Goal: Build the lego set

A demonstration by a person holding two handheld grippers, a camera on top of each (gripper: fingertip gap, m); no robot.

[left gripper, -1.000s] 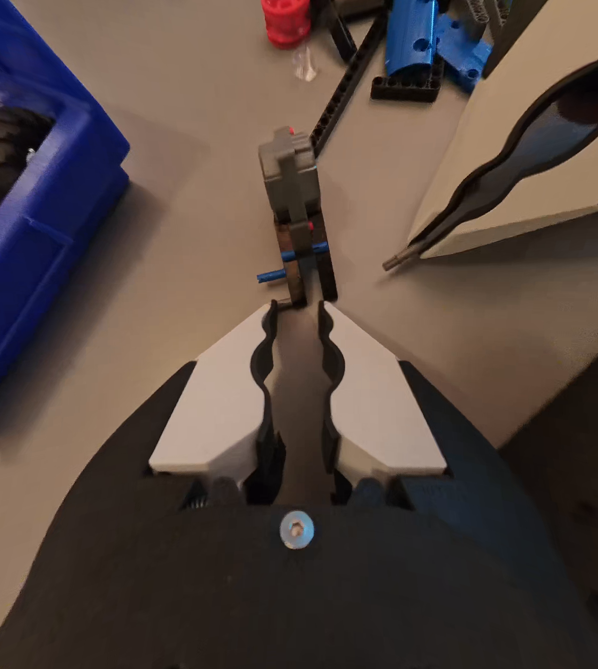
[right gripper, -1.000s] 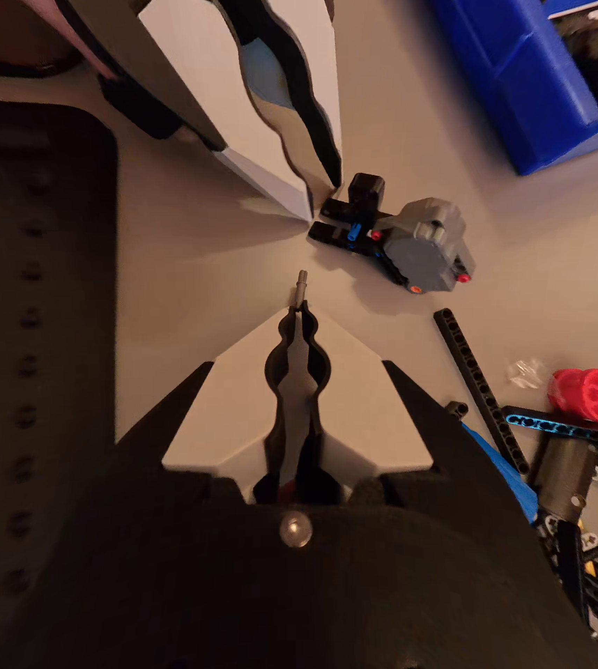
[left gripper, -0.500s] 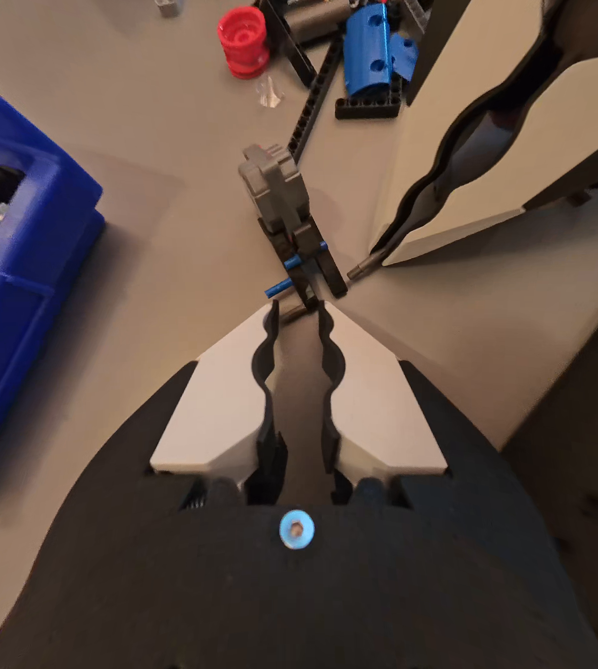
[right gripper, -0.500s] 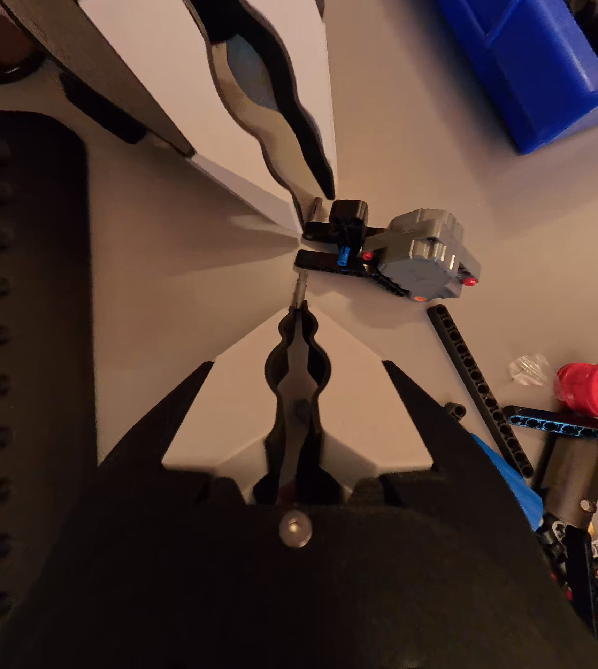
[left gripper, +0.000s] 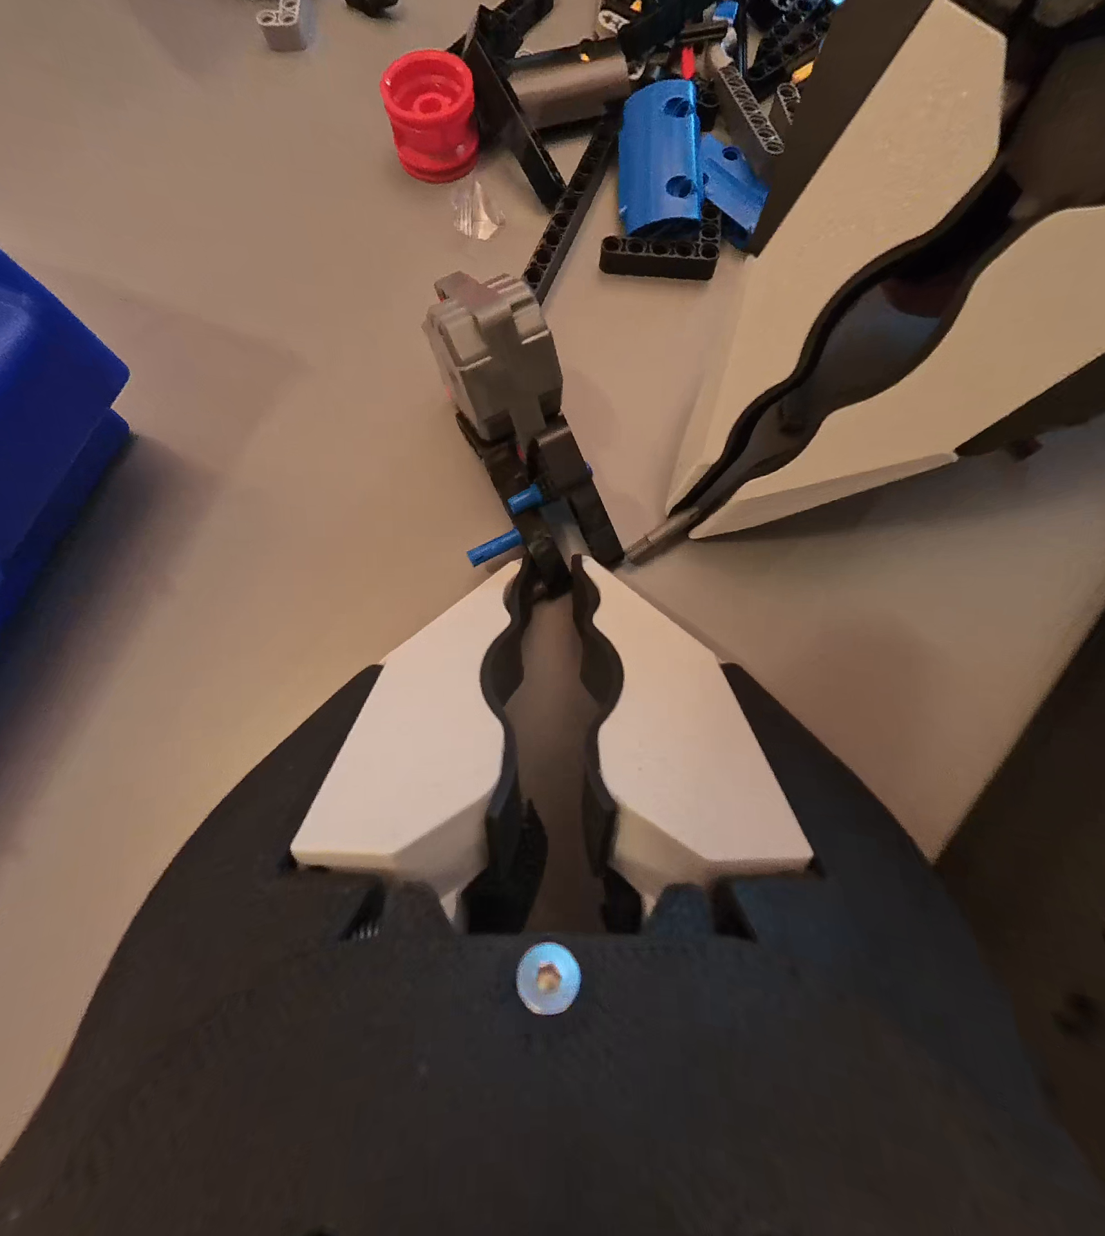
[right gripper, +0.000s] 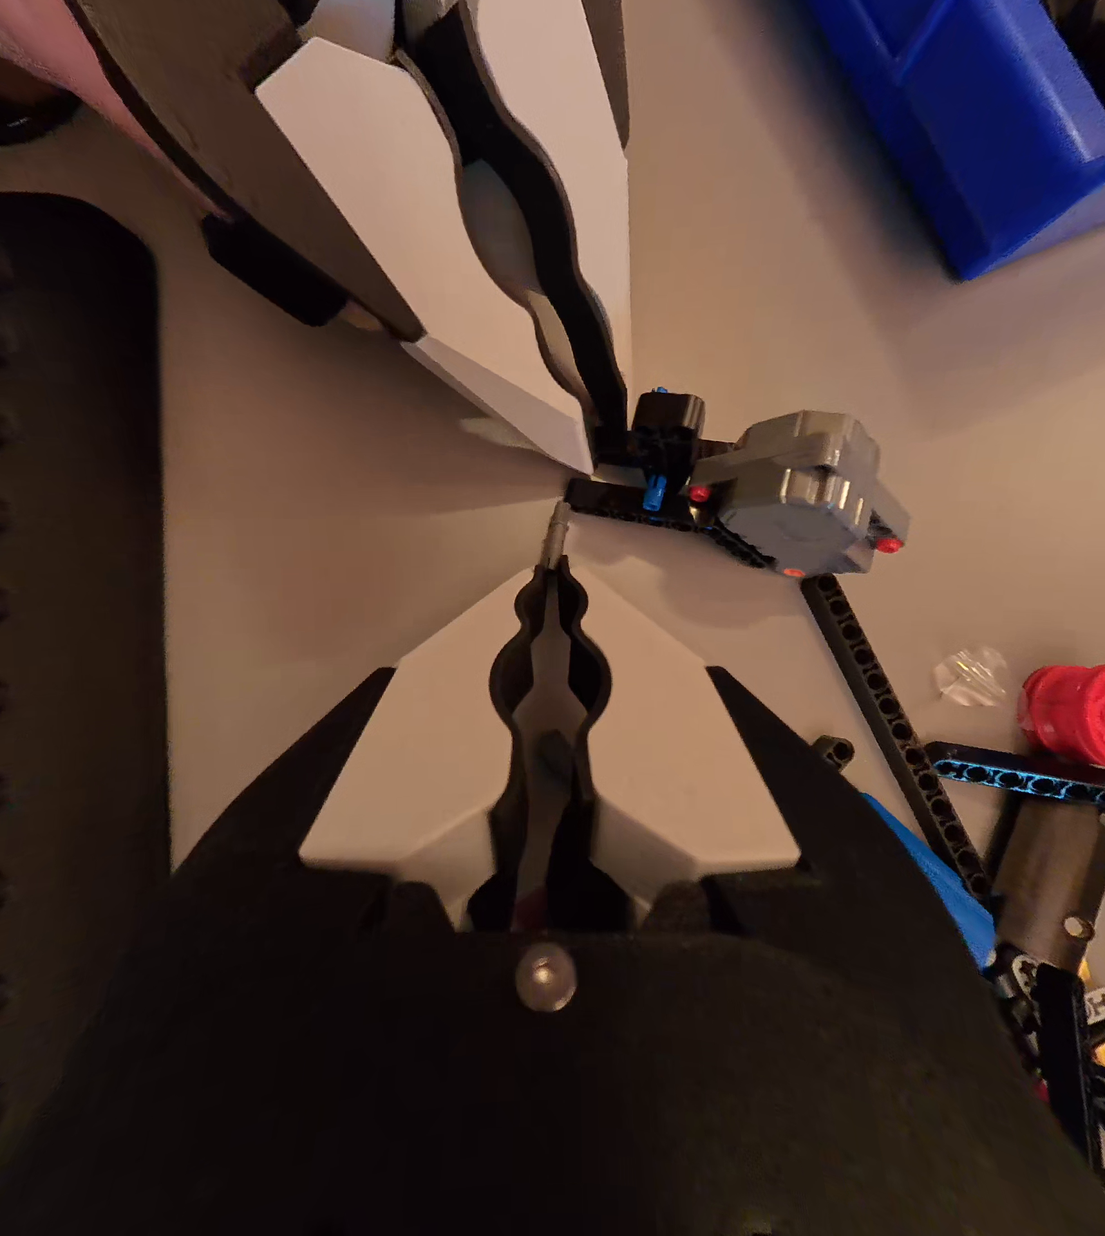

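A grey motor block [left gripper: 493,364] joined to black beams with blue pins [left gripper: 493,554] lies on the tan table. My left gripper [left gripper: 548,568] is shut on the near end of its black beam [left gripper: 546,545]. In the right wrist view the motor assembly [right gripper: 797,491] sits ahead and to the right, with the left gripper's fingers [right gripper: 593,374] on its left end. My right gripper [right gripper: 553,568] is shut on a thin grey axle [right gripper: 555,535]. The axle's tip touches the end of the lower black beam [right gripper: 610,498]. The axle also shows in the left wrist view [left gripper: 657,538].
A blue bin [left gripper: 1,435] stands at the left, also in the right wrist view [right gripper: 1005,134]. A red wheel hub [left gripper: 429,114], a clear piece [left gripper: 476,211], a long black beam [left gripper: 563,221], blue panels [left gripper: 660,160] and a partial build [right gripper: 1058,869] lie beyond. A dark studded mat [right gripper: 35,602] borders the table. My left and right fingertips are right by each other.
My left gripper has moved forward and closed on the black beam's end. My right gripper has brought the grey axle up to the assembly until it touches.
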